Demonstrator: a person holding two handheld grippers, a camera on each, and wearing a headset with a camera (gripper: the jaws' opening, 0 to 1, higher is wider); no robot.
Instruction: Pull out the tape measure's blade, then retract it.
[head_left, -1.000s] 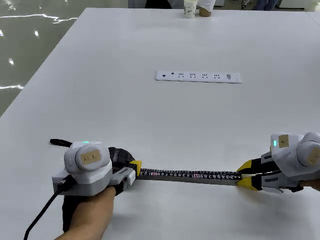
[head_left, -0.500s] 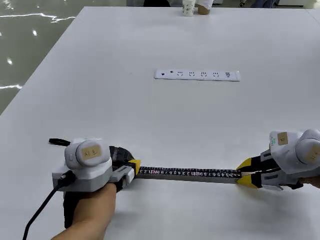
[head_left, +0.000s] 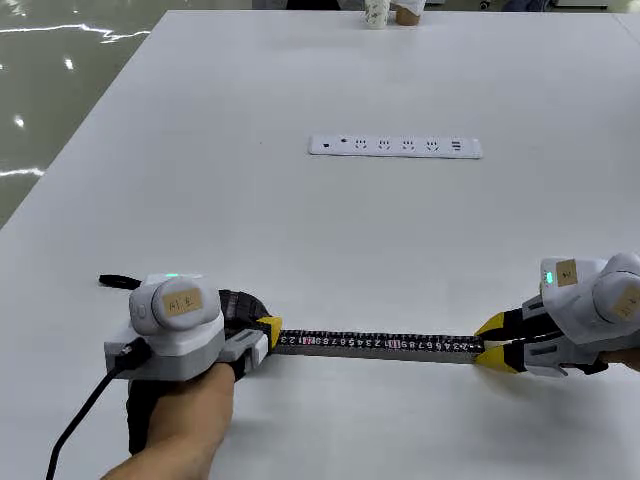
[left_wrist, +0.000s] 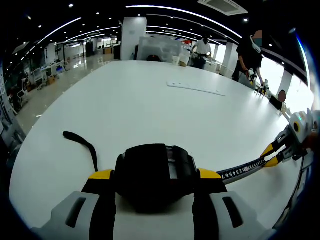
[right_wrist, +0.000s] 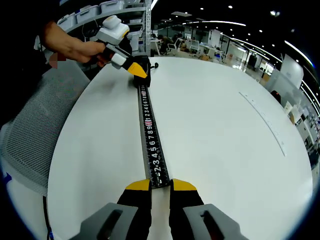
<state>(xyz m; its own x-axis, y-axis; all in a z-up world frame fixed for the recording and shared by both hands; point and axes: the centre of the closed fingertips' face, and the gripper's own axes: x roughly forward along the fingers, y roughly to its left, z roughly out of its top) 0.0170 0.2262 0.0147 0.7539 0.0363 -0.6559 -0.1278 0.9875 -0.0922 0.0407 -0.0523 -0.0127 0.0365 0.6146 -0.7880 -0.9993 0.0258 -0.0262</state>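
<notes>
The tape measure (left_wrist: 152, 165) lies on the white table (head_left: 300, 230), nearer the person than the power strip (head_left: 395, 147) and off beyond that strip's left end. The left gripper (head_left: 258, 335) is clamped around its black case, one yellow-tipped jaw on each side. The blade (head_left: 380, 345) runs out of the case along the tabletop, roughly parallel to the power strip and on the person's side of it. Its free end is pinched between the closed jaws of the right gripper (head_left: 490, 343), which sits just past the strip's right end. The case's black wrist strap (head_left: 120, 283) trails loose on the table, further left of the strip again. Over the last second very little has changed. The whole scene drifts slightly with the headset, but the span of blade between the two grippers stays about the same, at most a shade longer, and both grips hold as they were. This suggests the pull-out half is finished or nearly so, with the numbered face laid flat and straight. What probably remains is the retraction, feeding the blade end back toward the case without letting it whip.
</notes>
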